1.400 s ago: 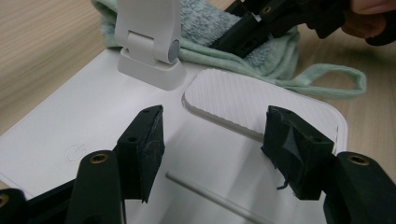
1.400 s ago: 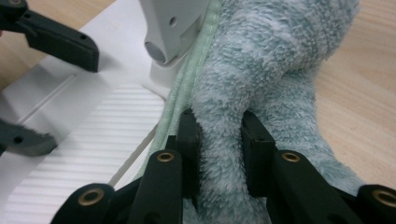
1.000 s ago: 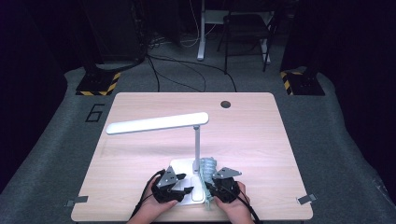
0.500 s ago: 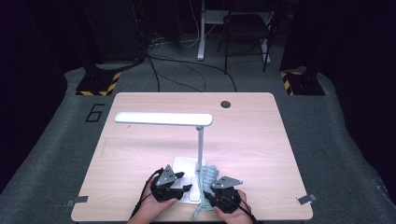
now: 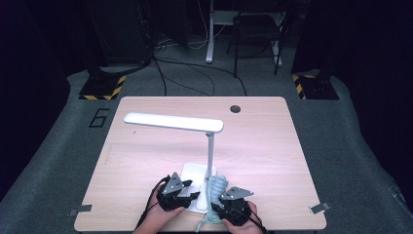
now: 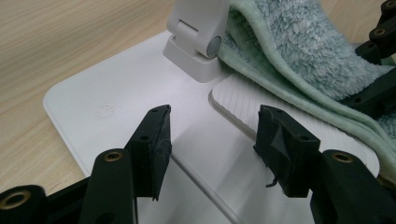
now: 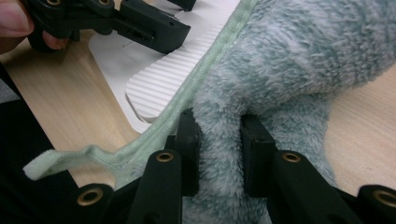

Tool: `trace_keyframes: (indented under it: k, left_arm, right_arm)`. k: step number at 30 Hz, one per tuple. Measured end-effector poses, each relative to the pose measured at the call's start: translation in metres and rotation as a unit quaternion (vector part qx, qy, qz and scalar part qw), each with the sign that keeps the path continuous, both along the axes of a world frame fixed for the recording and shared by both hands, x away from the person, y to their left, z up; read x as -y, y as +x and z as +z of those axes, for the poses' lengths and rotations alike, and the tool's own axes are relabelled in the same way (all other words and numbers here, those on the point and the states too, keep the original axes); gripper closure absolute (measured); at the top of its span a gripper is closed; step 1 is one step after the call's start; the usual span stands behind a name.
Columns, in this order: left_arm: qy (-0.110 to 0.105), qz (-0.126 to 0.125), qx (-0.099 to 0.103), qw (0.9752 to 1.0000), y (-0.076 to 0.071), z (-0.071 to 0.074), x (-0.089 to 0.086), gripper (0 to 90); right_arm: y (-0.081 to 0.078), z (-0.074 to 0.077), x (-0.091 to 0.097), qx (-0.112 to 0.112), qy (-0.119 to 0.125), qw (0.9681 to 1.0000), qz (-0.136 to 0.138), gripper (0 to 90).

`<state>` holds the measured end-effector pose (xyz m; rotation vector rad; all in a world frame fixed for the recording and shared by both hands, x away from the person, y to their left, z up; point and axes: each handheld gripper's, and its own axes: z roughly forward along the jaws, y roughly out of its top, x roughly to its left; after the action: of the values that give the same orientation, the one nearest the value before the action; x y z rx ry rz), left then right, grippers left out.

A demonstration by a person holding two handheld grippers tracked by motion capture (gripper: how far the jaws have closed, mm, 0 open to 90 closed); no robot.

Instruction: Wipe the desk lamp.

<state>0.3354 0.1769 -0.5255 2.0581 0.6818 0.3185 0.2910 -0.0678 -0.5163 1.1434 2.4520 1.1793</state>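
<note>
A white desk lamp stands near the table's front edge, its long head (image 5: 173,122) level above the wood and its flat base (image 5: 195,171) below the post. A fluffy pale green cloth (image 5: 216,187) lies bunched against the post. My left gripper (image 5: 192,195) hovers over the lamp base (image 6: 116,88); in the left gripper view its jaws (image 6: 212,128) are open with nothing between them, and they have just been closing. My right gripper (image 7: 218,135) is shut on a fold of the cloth (image 7: 299,60), beside the base's ribbed pad (image 7: 163,88).
The table (image 5: 272,146) has a round cable hole (image 5: 235,108) at the back. The lamp's hinge block (image 6: 198,32) rises just beyond my left jaws. Dark floor with cables, a chair and striped stands lies past the far edge.
The lamp head has swung, its left end moving away from me. My right gripper has drawn the cloth slightly toward the front edge. The left gripper stayed put.
</note>
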Motion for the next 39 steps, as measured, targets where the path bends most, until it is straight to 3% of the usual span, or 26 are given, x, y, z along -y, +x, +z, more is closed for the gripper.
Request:
trace_keyframes:
  k: [7,11,17,19,30,33,39]
  left_arm:
    - [0.002,-0.005,0.001,1.0000,0.001,0.000,-0.001,44.7]
    - [-0.001,-0.012,-0.001,0.9999,0.001,0.000,-0.002,44.6]
    - [-0.013,-0.036,-0.017,0.9991,0.001,0.000,-0.006,39.6]
    - [-0.014,-0.055,-0.023,0.9981,0.000,0.001,-0.007,38.4]
    - [-0.006,-0.065,-0.017,0.9977,-0.007,0.002,-0.006,37.4]
    - [0.002,-0.067,-0.002,0.9977,-0.009,0.000,-0.004,38.1]
    - [0.003,-0.071,0.002,0.9975,-0.010,0.000,0.000,38.2]
  right_arm:
    - [0.004,0.000,0.002,-0.001,-0.001,0.9999,0.010,71.6]
    - [0.009,0.000,0.003,-0.006,0.004,1.0000,-0.004,71.4]
    - [0.015,0.001,0.006,-0.006,0.009,0.9998,-0.014,70.7]
    - [0.016,0.002,0.009,0.001,0.007,0.9999,-0.015,70.6]
    - [0.044,0.005,0.018,0.003,0.024,0.9981,-0.056,70.0]
    - [0.052,0.005,0.015,0.005,0.017,0.9982,-0.058,69.3]
    - [0.058,0.001,0.004,0.002,0.005,0.9980,-0.062,69.5]
